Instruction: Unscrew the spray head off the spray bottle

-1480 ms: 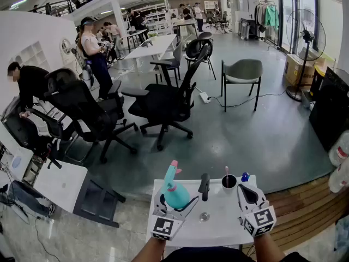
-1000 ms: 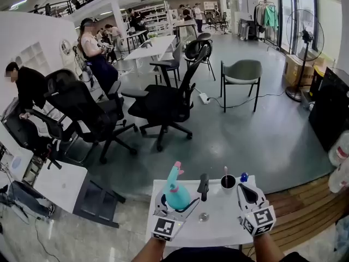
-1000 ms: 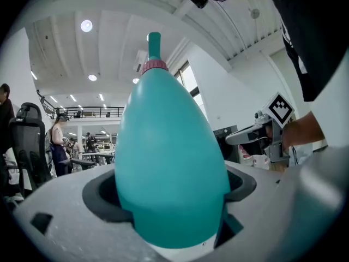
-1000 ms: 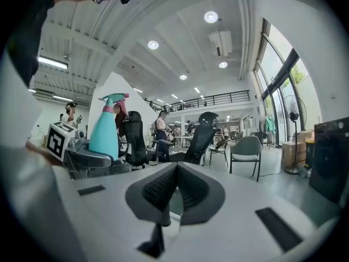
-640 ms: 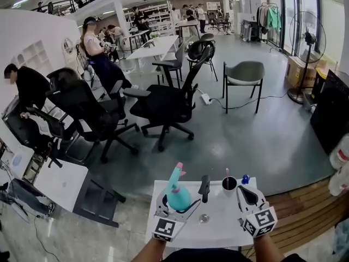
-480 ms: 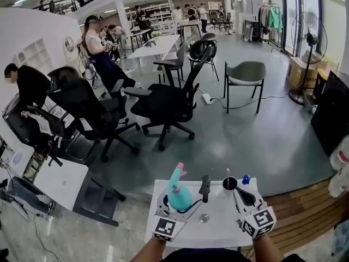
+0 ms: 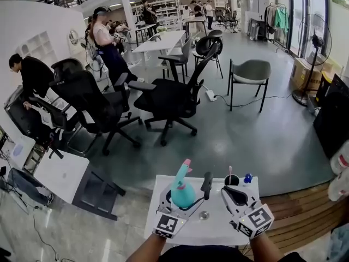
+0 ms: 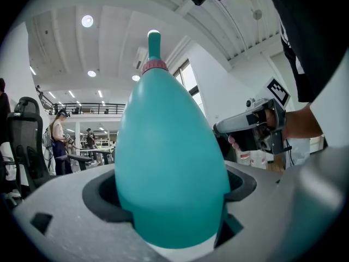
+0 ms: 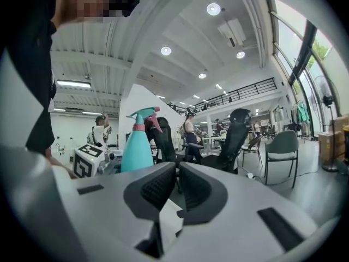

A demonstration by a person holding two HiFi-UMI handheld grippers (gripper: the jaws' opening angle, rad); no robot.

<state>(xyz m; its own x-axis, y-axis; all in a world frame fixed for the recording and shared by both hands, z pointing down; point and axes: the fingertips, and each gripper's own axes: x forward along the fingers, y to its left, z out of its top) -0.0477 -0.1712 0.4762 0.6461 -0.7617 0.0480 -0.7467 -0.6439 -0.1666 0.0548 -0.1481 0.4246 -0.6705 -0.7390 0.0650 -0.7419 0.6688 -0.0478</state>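
Observation:
A teal spray bottle [image 7: 182, 191] with a teal and pink spray head [image 7: 186, 167] stands upright over the white table [image 7: 218, 225]. My left gripper [image 7: 180, 202] is shut on its body, which fills the left gripper view [image 8: 172, 162]. My right gripper [image 7: 226, 191] hovers to the bottle's right, angled toward it but apart from it. Its jaws have just been opening and stand a narrow gap apart with nothing between them [image 9: 177, 182]. The right gripper view shows the bottle [image 9: 136, 149] and its spray head [image 9: 143, 117] ahead at the left.
On the table behind the grippers stand a black upright object [image 7: 205, 184], a dark cup [image 7: 231, 180] with a pink stick in it and a small blue item [image 7: 248, 177]. A small metal disc [image 7: 203, 215] lies between the grippers. Office chairs and people fill the floor beyond.
My right gripper has swung left toward the bottle and turned to point at it. The left gripper and the bottle have stayed put.

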